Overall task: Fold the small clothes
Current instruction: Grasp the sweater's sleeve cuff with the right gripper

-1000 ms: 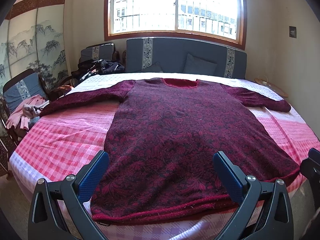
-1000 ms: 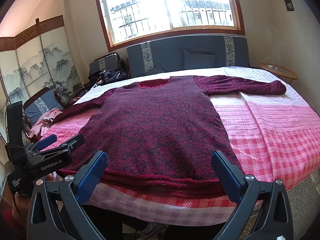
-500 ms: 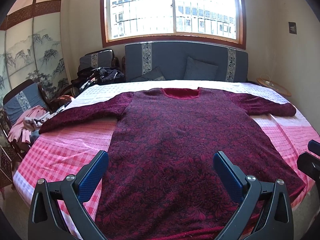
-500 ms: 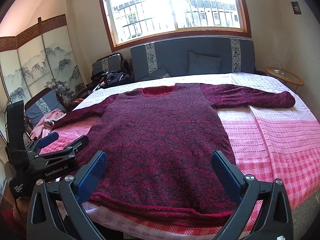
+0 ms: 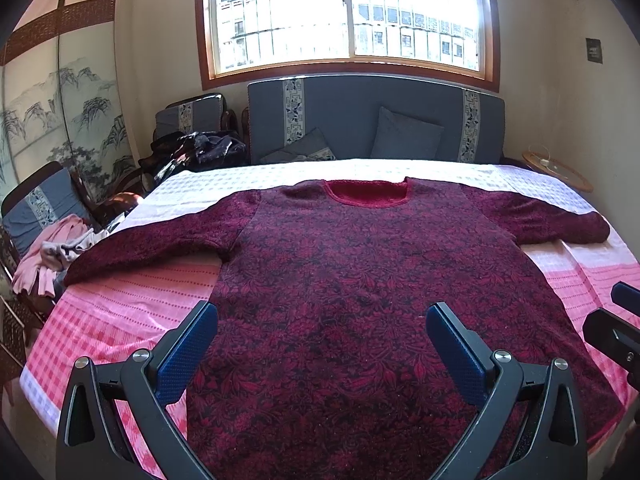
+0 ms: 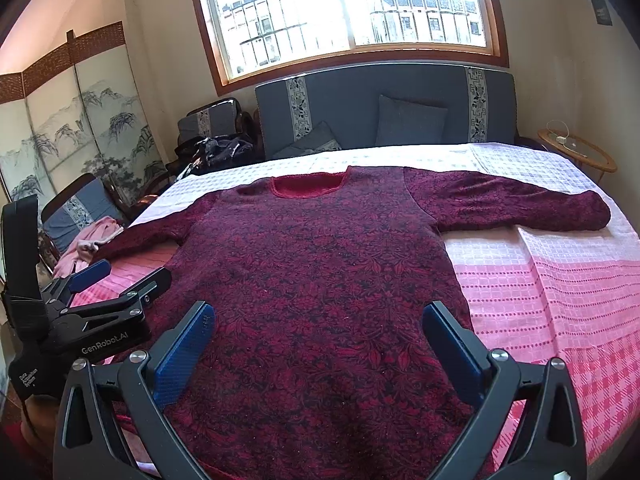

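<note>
A dark red patterned sweater (image 5: 360, 280) (image 6: 320, 264) lies flat on the bed, neck toward the window and both sleeves spread out. My left gripper (image 5: 322, 320) hovers open over its lower body, blue pads wide apart with nothing between them. My right gripper (image 6: 318, 318) is open too, above the sweater's lower half. In the right wrist view the left gripper (image 6: 120, 276) shows at the left, near the sweater's left side. The right gripper's tips (image 5: 616, 312) peek in at the right edge of the left wrist view.
The bed carries a pink and white checked cover (image 6: 560, 288). A blue sofa (image 5: 372, 120) with cushions stands behind it under the window. A chair with pink clothes (image 5: 56, 248) is at the left, a painted folding screen (image 5: 60, 120) beyond it. A small round table (image 6: 576, 148) stands far right.
Both grippers have moved forward over the bed, from the sweater's hem to above its lower body. They stayed open. The sweater has not moved.
</note>
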A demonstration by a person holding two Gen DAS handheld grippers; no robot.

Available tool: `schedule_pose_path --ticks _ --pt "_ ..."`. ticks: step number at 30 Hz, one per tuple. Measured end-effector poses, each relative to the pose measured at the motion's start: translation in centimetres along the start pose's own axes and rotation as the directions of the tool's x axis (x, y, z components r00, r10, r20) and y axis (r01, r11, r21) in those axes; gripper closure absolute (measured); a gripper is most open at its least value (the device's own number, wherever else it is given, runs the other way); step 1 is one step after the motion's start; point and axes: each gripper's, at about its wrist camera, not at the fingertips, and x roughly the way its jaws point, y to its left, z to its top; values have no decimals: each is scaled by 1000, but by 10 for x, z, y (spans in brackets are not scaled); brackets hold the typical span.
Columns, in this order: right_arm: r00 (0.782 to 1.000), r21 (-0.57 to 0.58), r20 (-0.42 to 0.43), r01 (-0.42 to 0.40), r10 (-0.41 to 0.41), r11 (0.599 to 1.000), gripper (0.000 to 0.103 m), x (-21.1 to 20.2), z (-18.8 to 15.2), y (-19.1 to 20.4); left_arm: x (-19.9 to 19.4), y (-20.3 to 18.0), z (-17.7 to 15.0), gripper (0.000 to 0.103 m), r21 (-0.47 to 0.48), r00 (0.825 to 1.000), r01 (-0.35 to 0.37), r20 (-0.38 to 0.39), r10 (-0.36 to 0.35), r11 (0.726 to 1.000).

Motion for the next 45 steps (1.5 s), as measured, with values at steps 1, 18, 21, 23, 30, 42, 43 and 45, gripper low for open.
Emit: schedule_pose_path --ticks 1,18,21,23,30,42,43,45 --pt "1000 -2 -3 0 0 1000 0 4 3 0 4 0 2 0 -3 1000 2 -3 -2 1000" --pt "999 30 -38 -20 21 999 0 58 25 -45 70 -12 5 0 -18 996 -4 -85 2 1000" --pt "998 83 -19 -52 54 995 0 57 32 -86 78 -8 -3 0 -33 998 -21 -56 19 999" --pt "998 179 -9 -60 62 982 6 57 38 -130 84 -4 -10 0 -43 999 -18 -40 16 999" --pt "998 617 13 44 -66 786 23 49 38 -337 94 15 -19 0 -151 998 15 -51 -23 988" --pt "990 799 -20 100 -140 592 26 82 51 -498 105 8 -21 0 -122 994 -16 -108 2 992" --pt "989 790 -23 107 -145 604 26 86 56 -500 106 7 -21 0 -114 994 -20 -113 6 993" --pt "990 779 -18 103 -142 618 26 95 62 -502 107 5 -21 0 -104 993 -24 -121 11 994"
